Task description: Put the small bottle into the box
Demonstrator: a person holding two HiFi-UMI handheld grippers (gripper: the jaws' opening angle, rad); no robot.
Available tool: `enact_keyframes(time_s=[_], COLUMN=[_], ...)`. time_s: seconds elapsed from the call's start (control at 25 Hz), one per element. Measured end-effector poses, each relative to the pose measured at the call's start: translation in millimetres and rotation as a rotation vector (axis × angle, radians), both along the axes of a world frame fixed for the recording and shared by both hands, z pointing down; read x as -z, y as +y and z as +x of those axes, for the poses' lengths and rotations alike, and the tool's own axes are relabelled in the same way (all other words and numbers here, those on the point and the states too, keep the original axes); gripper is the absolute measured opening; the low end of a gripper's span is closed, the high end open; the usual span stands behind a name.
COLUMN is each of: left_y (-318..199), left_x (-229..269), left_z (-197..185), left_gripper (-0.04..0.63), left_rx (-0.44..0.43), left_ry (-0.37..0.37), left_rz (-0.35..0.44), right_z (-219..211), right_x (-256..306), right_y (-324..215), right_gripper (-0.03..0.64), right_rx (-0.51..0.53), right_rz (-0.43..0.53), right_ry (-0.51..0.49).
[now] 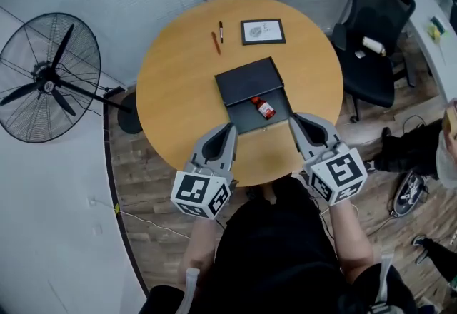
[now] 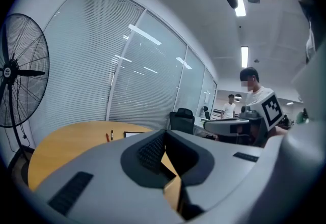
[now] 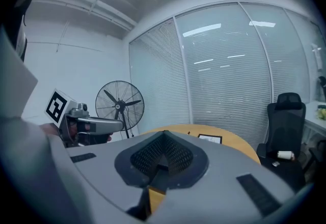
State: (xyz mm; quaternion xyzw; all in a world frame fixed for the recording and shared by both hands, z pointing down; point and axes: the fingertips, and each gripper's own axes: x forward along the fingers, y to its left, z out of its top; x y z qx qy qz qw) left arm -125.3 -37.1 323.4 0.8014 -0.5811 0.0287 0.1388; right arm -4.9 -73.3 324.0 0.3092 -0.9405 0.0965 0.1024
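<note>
Small red-capped bottle (image 1: 263,108) lies inside an open black box (image 1: 241,118) on a round wooden worktop (image 1: 178,84).
The left hand-held gripper (image 1: 227,127) and right hand-held gripper (image 1: 294,120) flank the box's near side, both with jaws closed together and gripping nothing.

The box (image 1: 246,118) sits open on the round bench (image 1: 171,91), between its middle and its near edge. Its lid (image 1: 249,80) lies just behind the tray and adjoins it. The small bottle (image 1: 263,108) lies in the tray, toward the right side. Behind the box, near the far edge, two pens (image 1: 216,43) lie side by side, with a frame (image 1: 263,31) to their right. The left hand-held gripper (image 1: 228,127) is over the near edge by the box's near left corner. The right hand-held gripper (image 1: 293,120) is by its near right corner. A fan (image 1: 46,80) stands on the floor (image 1: 143,163) left of the bench, and a chair (image 1: 375,41) stands to its right.
</note>
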Motion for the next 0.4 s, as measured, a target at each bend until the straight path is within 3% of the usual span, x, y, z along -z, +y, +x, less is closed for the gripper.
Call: enact_keyframes(time_s=[0.4], left_y=[16.0], left_x=[-6.5], left_z=[-16.7], left_gripper=[-0.002], left_rx=[-0.024], left_ry=[0.004], left_rz=[-0.010], right_z=[-12.9], right_x=[-1.3], right_y=[16.6], right_gripper=[0.008], right_rx=[-0.019], right_rz=[0.016], right_ry=[0.016])
